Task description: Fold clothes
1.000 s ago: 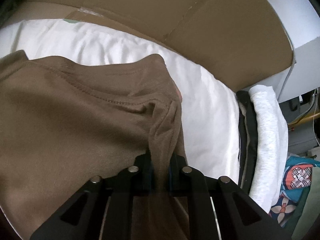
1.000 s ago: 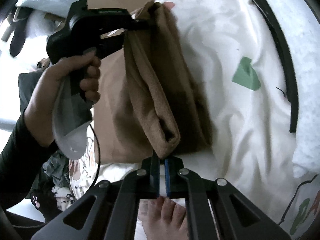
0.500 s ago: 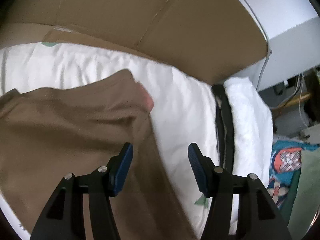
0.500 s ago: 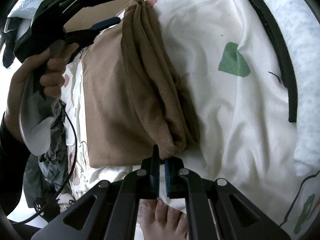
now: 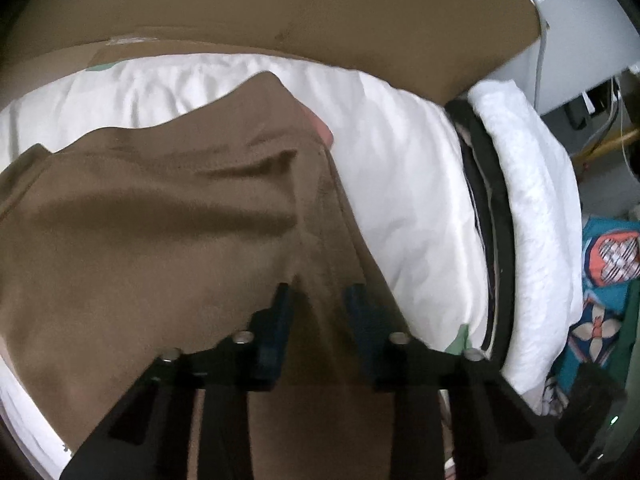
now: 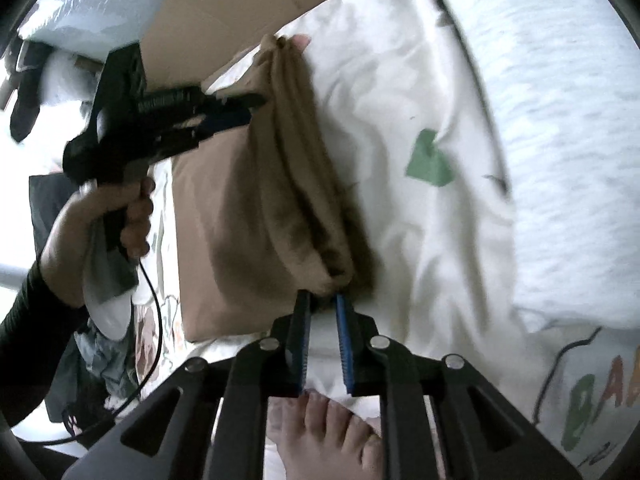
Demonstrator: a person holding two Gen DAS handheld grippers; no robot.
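White bedding (image 6: 404,92), cardboard (image 5: 320,4) behind. Brown garment (image 6: 256,200): laid folded on it, bunched edge lately dropped. Left gripper (image 5: 318,300): released, now closing, cloth between jaws, unpressed. Right gripper (image 6: 322,304): earlier clamped, now opening at hem. Fold judged set down; smoothing likely remains.
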